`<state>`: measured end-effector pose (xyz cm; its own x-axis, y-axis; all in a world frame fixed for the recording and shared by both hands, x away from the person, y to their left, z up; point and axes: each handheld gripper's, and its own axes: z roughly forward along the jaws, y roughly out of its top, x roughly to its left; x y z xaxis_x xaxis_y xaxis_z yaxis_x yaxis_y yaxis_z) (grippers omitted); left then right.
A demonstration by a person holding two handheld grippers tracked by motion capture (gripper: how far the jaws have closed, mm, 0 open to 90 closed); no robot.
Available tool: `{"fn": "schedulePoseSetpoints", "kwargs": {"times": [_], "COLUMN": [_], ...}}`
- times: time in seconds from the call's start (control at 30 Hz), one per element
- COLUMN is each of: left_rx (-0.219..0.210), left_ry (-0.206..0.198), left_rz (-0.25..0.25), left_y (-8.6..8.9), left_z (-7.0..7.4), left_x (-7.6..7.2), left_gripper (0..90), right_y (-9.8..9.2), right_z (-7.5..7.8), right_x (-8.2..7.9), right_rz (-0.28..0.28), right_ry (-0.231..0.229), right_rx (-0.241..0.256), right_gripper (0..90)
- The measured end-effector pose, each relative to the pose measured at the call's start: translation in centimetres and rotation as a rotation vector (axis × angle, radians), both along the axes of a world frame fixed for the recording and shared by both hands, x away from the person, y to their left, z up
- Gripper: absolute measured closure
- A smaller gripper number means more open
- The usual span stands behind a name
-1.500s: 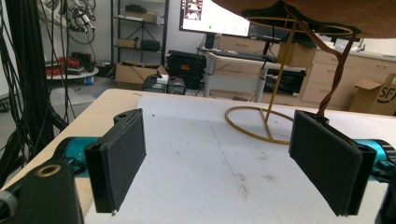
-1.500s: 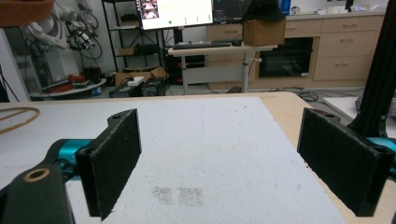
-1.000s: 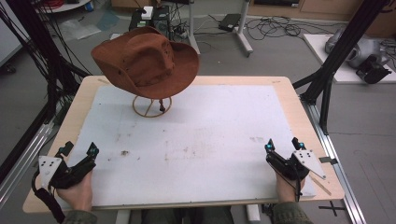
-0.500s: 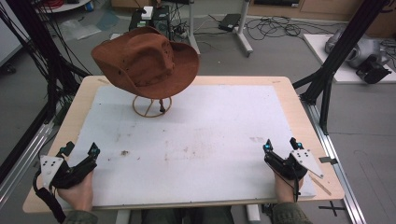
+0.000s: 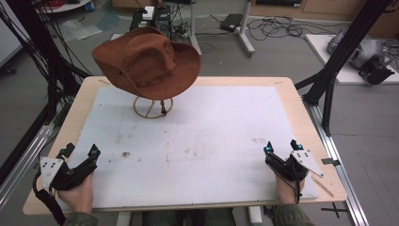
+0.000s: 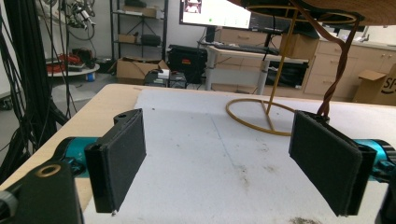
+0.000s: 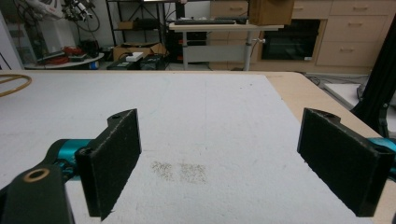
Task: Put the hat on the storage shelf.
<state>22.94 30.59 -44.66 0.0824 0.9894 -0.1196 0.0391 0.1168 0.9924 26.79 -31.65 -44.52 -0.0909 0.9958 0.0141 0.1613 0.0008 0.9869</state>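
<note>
Starting out: we're holding both tools wide open, empty, at the near surface edge.
Hat is sitting untouched on its stand; left tool and right tool are well apart from it.

A brown, wide-brimmed suede-like hat is sitting on top of a thin, yellowish wire stand at the far left part of the white table mat. The hat is tilting, with its crown leaning toward the near left and its brim curling up at the sides. A dark chin cord is hanging down from it beside the stand's upright rod. The stand's round ring base is lying flat on the mat.
</note>
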Motion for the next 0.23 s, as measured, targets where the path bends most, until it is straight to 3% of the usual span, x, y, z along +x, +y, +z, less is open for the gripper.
{"fn": "schedulePoseSetpoints", "kwargs": {"times": [0.23], "left_rx": [0.001], "left_ry": [0.001], "left_rz": [-0.004], "left_y": [0.01], "left_z": [-0.01], "left_x": [0.02], "left_gripper": [19.0], "right_y": [0.04], "right_z": [-0.01], "right_x": [-0.03], "right_rz": [0.001], "right_ry": [0.009], "right_rx": [0.005], "right_gripper": [12.9]}}
